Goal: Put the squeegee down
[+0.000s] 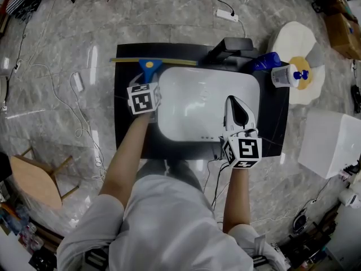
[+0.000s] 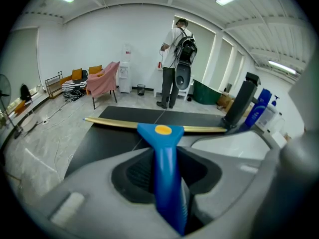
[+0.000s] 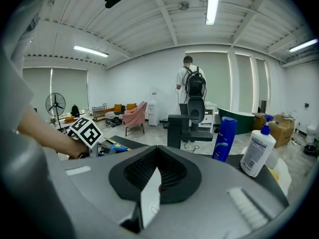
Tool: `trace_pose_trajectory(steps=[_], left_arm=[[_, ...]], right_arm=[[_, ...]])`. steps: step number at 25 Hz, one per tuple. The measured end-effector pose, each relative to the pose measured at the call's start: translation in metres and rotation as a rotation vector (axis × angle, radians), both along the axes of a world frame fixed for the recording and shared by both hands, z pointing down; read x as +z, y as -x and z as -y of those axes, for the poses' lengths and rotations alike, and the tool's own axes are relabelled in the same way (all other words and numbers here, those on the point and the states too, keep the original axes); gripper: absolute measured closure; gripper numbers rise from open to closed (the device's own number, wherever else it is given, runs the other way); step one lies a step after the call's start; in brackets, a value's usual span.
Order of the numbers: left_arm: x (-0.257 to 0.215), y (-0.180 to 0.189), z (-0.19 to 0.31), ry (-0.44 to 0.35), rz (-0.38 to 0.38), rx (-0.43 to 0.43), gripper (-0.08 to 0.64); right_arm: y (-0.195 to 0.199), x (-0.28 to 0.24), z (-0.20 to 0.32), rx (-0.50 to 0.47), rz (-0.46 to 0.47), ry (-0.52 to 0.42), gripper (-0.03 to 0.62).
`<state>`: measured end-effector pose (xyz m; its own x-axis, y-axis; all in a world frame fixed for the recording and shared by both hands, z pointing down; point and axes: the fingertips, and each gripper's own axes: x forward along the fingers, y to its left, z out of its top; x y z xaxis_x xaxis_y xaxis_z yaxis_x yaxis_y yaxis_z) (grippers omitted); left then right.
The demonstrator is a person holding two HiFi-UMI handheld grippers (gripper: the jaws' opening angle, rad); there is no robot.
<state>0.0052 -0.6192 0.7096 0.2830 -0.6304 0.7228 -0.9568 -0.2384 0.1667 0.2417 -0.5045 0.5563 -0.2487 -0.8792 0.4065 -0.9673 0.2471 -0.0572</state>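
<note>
The squeegee (image 2: 160, 131) seems to rest its yellow blade at the far edge of the black countertop (image 1: 127, 95) beside the white basin (image 1: 208, 103), with its blue handle clamped in the left gripper (image 2: 164, 176), so a hasty release might tip it over that edge, while the right gripper (image 3: 152, 183) pinches a thin white sheet (image 3: 150, 200).

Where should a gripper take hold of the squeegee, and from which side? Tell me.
Grip the squeegee by its blue handle, midway along, coming from the handle's free end. It is narrow and straight, so it fits between the jaws; the yellow blade runs crosswise at the far end, long and thin. The left gripper holds it just so.
</note>
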Motion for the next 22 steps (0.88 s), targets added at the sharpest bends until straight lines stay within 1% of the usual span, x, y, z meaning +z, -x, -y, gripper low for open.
trace_pose_trajectory(steps=[3,7,12,18,22], left_arm=[[0.001,-0.002,-0.001,0.001,0.01,0.011,0.426],[-0.001,-0.003,-0.004,-0.004,0.011,0.022,0.386],[-0.009,0.001,-0.014,-0.018,0.012,0.026,0.364],[-0.035,0.008,-0.032,-0.071,0.024,0.037,0.357],[-0.055,0.017,-0.047,-0.101,0.011,0.024,0.367]], right_arm=[[-0.001,0.001,-0.002,0.002,0.003,-0.001,0.589],[-0.001,-0.001,-0.005,0.002,0.006,-0.006,0.589],[0.002,-0.006,-0.013,-0.005,0.007,-0.017,0.589],[0.012,-0.02,-0.028,-0.02,0.017,-0.04,0.589],[0.019,-0.034,-0.04,-0.031,0.019,-0.065,0.589]])
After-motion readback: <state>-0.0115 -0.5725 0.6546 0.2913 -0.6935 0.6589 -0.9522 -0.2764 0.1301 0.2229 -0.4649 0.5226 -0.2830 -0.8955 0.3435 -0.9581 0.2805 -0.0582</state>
